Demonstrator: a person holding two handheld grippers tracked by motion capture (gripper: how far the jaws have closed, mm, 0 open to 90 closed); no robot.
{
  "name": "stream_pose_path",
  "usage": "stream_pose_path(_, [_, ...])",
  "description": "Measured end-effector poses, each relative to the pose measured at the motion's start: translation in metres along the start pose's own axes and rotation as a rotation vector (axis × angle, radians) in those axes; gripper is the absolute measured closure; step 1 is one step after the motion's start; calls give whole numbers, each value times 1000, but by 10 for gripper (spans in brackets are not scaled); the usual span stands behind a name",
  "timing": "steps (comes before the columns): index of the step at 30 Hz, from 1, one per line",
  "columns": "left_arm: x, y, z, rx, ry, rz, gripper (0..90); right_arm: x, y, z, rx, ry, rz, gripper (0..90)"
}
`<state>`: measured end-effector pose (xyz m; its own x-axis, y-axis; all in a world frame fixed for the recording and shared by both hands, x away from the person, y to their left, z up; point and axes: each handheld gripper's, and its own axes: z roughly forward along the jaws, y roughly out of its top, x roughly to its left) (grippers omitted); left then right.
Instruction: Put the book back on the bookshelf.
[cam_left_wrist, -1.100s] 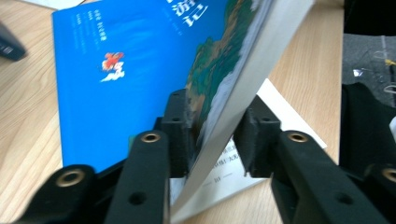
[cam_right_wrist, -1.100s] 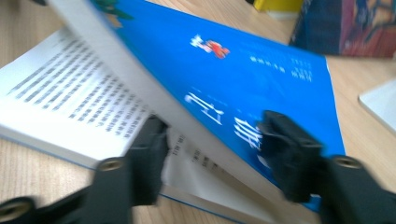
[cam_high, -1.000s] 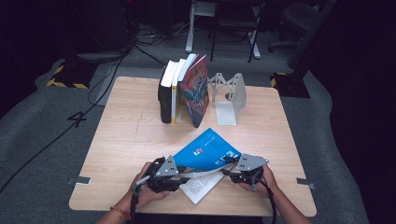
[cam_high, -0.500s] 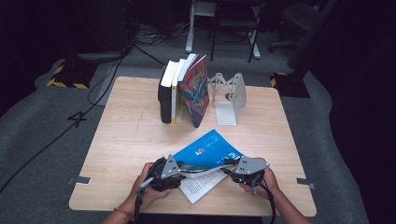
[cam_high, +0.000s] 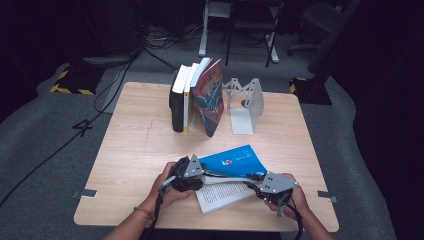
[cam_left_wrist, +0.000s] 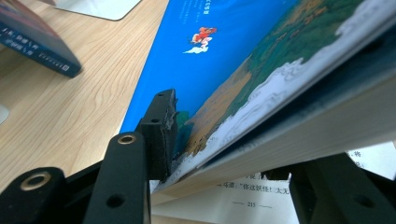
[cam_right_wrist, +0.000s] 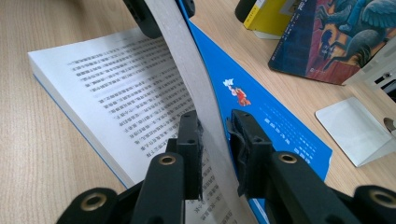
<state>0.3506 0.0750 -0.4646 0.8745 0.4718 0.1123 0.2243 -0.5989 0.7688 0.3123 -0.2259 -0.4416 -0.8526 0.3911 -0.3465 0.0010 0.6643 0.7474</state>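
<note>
Blue book (cam_high: 235, 165) at table's six o'clock, lying open. Right gripper (cam_right_wrist: 215, 140) just closing on lifted cover-and-page stack, left gripper (cam_left_wrist: 224, 154) clamped there too. Floppy, light; best pinched near spine.

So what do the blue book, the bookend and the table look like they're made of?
Blue book: paper pages under a glossy printed card cover, which bends in the right gripper. Bookend: probably thin sheet metal, painted matt white or pale grey, with cut-outs and a flat foot. Table: light wood grain, likely laminate or veneer; smooth, matt.
</note>
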Motion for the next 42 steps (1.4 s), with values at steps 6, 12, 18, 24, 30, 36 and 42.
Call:
stream_pose_path(6, [-5, 6, -1, 37, 35, -12, 481, -2, 2, 0, 10, 6, -2, 748])
stream_pose_path(12, [-28, 24, -14, -51, -2, 46, 425, -3, -1, 1, 15, 32, 10, 740])
stream_pose_path(18, [-45, 32, -11, -61, 0, 90, 440, -4, -2, 2, 11, 43, 20, 725])
stream_pose_path(24, [-45, 28, -10, -101, -37, 95, 622, -5, -4, 3, 5, 51, 33, 698])
stream_pose_path(30, [-47, 19, -8, -71, -54, 141, 740, -10, -11, 5, -23, 66, 87, 541])
stream_pose_path(36, [-36, 12, -13, -70, -113, 124, 754, -31, -42, 1, -2, 36, 161, 472])
stream_pose_path(42, [-22, 2, -26, -64, -152, 118, 739, -24, -43, 1, -40, 62, 115, 567])
